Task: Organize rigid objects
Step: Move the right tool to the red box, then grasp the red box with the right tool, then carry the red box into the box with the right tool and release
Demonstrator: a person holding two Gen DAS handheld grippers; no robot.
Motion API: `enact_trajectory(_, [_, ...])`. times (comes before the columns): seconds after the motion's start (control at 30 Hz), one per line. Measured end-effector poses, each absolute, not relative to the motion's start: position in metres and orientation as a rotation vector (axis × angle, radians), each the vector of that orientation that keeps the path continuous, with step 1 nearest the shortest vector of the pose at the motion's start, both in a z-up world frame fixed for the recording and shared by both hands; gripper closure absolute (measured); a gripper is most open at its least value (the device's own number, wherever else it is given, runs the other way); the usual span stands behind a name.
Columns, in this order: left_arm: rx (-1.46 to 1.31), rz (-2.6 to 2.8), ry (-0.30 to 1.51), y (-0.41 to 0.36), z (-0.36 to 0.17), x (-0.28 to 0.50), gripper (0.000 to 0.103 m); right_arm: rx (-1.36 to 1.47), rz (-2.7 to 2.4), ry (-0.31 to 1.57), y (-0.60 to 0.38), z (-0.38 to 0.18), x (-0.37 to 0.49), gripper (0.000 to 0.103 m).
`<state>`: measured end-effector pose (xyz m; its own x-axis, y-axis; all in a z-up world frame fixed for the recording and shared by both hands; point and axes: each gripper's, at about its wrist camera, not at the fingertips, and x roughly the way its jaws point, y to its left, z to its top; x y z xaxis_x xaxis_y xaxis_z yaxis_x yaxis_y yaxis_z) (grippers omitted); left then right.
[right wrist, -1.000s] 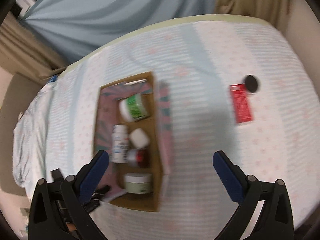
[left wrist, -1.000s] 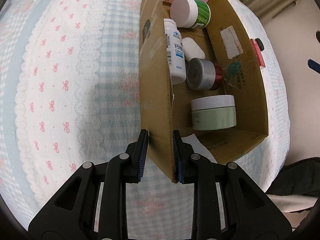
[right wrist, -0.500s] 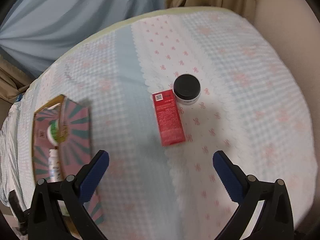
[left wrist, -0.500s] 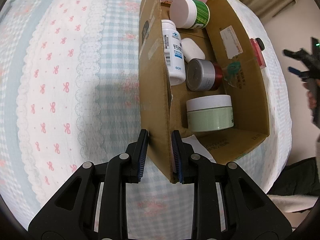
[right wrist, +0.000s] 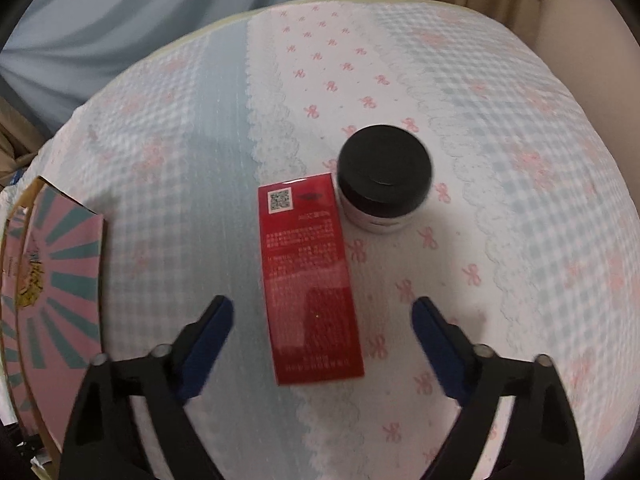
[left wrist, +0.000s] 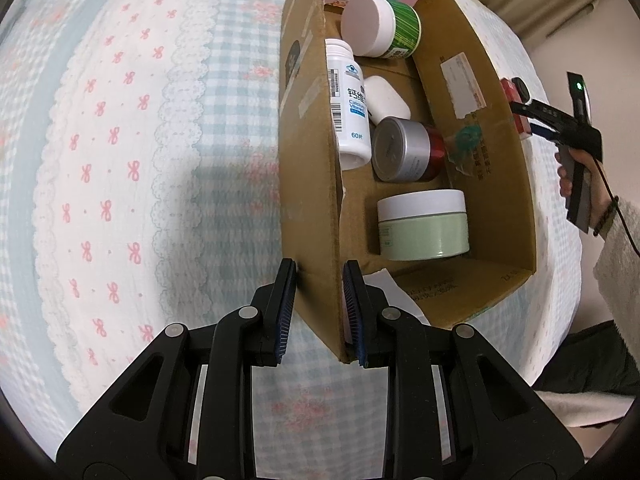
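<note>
- Left wrist view: newly arrived at the far right, the right gripper (left wrist: 520,110), held in a person's hand (left wrist: 576,176), now reaches the red box (left wrist: 507,87) beyond the cardboard box (left wrist: 308,184). The left gripper (left wrist: 320,312) is unchanged, jaws clamped on the carton's near left wall. Inside lie a green-label jar (left wrist: 380,26), white bottle (left wrist: 347,104), silver-lidded jar (left wrist: 404,148) and pale green jar (left wrist: 424,224).
- Right wrist view: red box (right wrist: 310,276) now fills the centre, lying flat on the bedspread (right wrist: 500,208) between the closing jaws of the right gripper (right wrist: 322,320), pads not touching. A black-lidded jar (right wrist: 384,176) touches its far right corner.
</note>
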<state>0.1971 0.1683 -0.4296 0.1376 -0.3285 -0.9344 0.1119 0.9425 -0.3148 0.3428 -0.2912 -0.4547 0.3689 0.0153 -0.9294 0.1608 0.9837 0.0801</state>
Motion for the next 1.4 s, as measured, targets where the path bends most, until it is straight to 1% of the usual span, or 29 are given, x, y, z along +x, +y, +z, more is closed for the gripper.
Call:
enact_trajectory(0.13, [-0.180, -0.323, 1.400, 0.167, -0.430, 0.198, 0.081, 0.165, -0.110, 1.203, -0.290, -0.462, 0.352, 0.035])
enact_trajectory(0.2, [-0.180, -0.322, 1.402, 0.166, -0.431, 0.198, 0.081, 0.140, -0.119, 1.213, -0.287, -0.466, 0.355, 0.048])
enact_trajectory(0.23, [-0.179, -0.321, 1.403, 0.166, -0.431, 0.198, 0.081, 0.123, -0.122, 1.222, -0.285, -0.467, 0.356, 0.051])
enact_trajectory(0.27, [-0.179, -0.321, 1.403, 0.166, -0.431, 0.198, 0.081, 0.110, -0.120, 1.228, -0.284, -0.469, 0.357, 0.058])
enact_trajectory(0.3, [-0.179, -0.321, 1.403, 0.165, -0.431, 0.198, 0.081, 0.094, -0.119, 1.235, -0.282, -0.470, 0.358, 0.063])
enact_trajectory(0.6, [-0.173, -0.324, 1.405, 0.165, -0.433, 0.199, 0.081, 0.115, -0.119, 1.228, -0.284, -0.465, 0.355, 0.064])
enact_trajectory(0.8, [-0.170, -0.321, 1.406, 0.164, -0.432, 0.199, 0.081, 0.196, -0.132, 1.225, -0.293, -0.450, 0.347, 0.065])
enact_trajectory(0.97, [-0.165, -0.321, 1.407, 0.163, -0.432, 0.199, 0.081, 0.277, -0.135, 1.189, -0.294, -0.411, 0.327, 0.065])
enact_trajectory(1.17, [-0.173, -0.317, 1.420, 0.164, -0.433, 0.201, 0.081, 0.350, -0.139, 1.120, -0.284, -0.341, 0.305, 0.065])
enact_trajectory(1.33, [-0.193, -0.312, 1.430, 0.166, -0.435, 0.202, 0.081, 0.347, -0.096, 1.083, -0.251, -0.289, 0.296, 0.065])
enact_trajectory(1.4, [-0.191, -0.313, 1.429, 0.167, -0.435, 0.202, 0.081, 0.339, -0.078, 1.079, -0.233, -0.282, 0.302, 0.065])
